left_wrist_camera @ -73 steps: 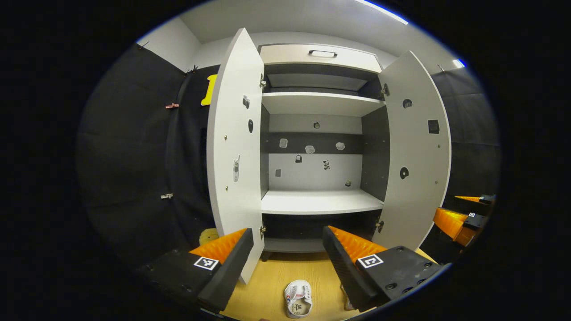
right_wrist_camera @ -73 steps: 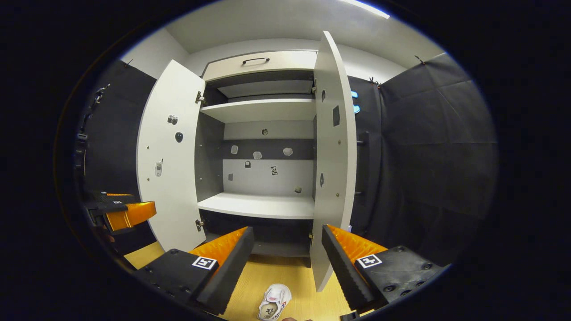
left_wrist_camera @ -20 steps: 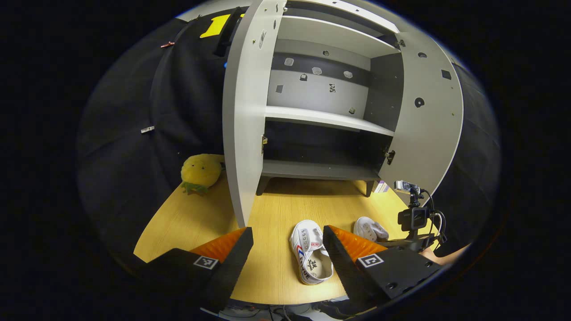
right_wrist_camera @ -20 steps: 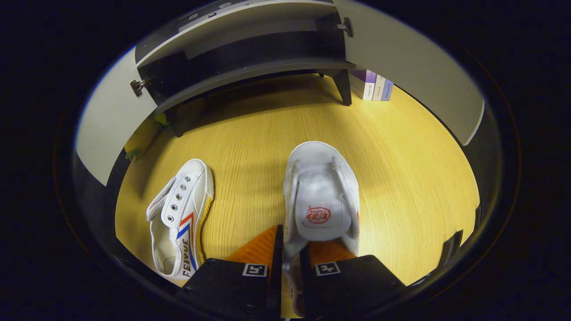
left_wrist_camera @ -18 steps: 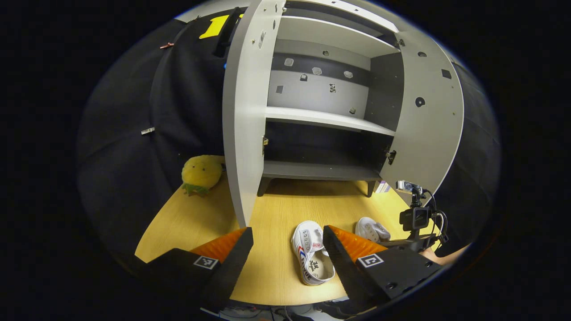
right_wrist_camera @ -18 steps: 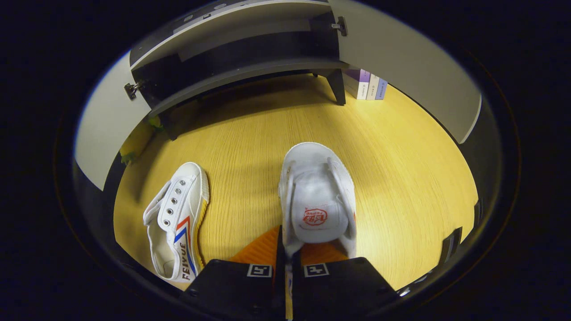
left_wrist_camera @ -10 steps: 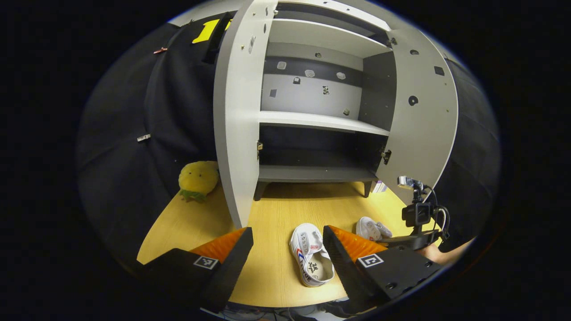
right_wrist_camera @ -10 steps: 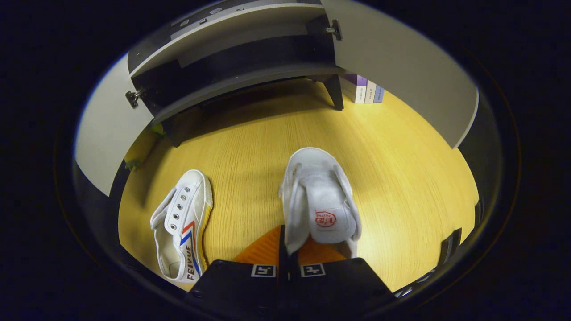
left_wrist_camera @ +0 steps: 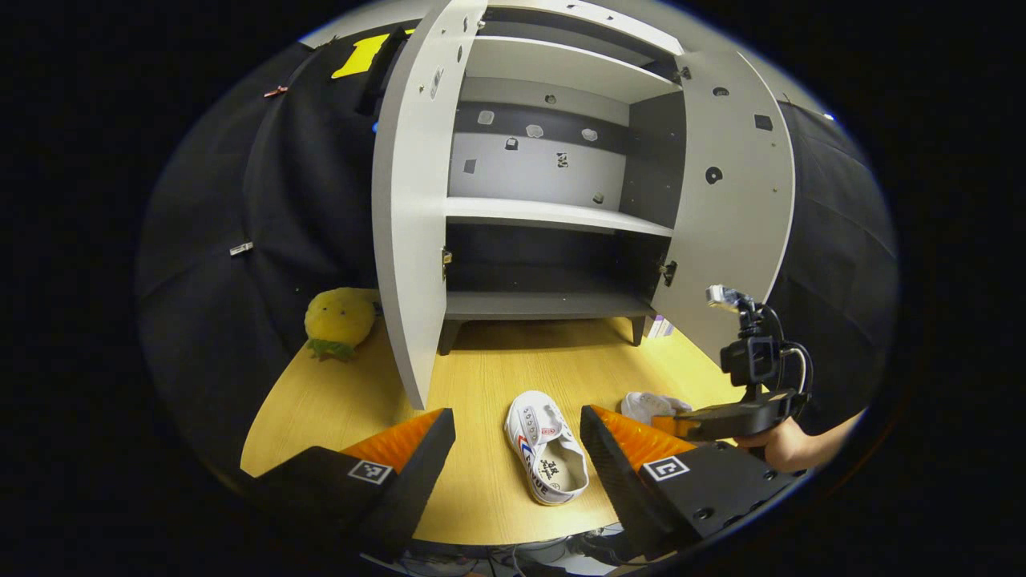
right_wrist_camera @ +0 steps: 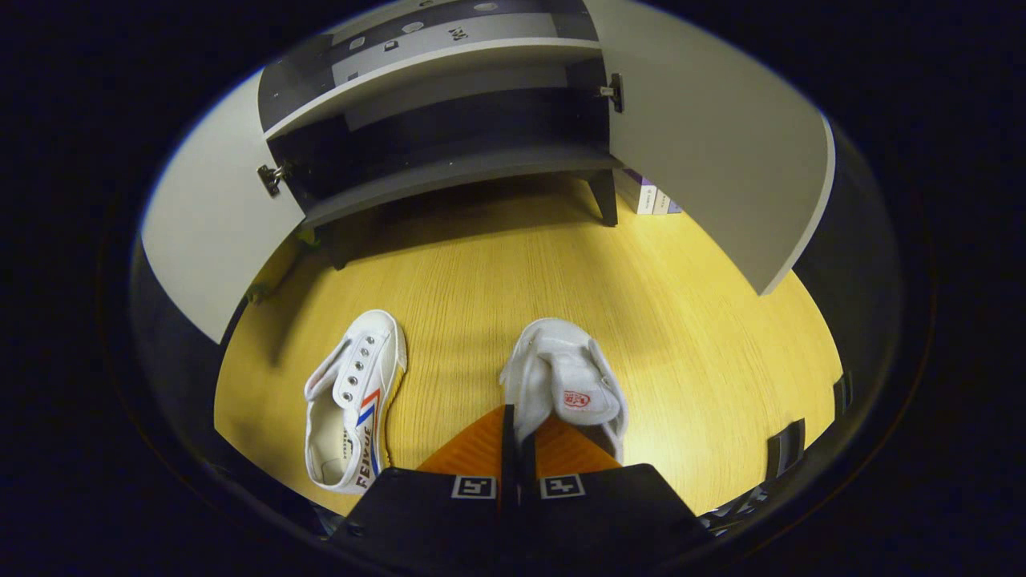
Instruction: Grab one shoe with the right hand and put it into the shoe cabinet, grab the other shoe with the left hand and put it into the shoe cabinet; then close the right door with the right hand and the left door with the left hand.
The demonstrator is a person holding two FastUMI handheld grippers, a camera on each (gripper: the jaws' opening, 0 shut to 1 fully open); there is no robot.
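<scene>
A white shoe with a red logo on its tongue hangs from my right gripper, which is shut on the shoe's left side wall, a little above the wooden table. In the left gripper view that same shoe sits at the tip of the right gripper, held by a hand. The other shoe, white with red and blue stripes, lies on the table between the open fingers of my left gripper, below them. The shoe cabinet stands behind with both doors open.
The left door swings out toward me and the right door stands beside the right gripper. A yellow pineapple plush lies left of the cabinet. Several books stand by the cabinet's right leg. The dark bottom shelf holds nothing.
My right gripper has closed fully on the shoe's side and risen with it, so the table looks farther off. The left gripper has drifted slightly and stays open over the striped shoe.
</scene>
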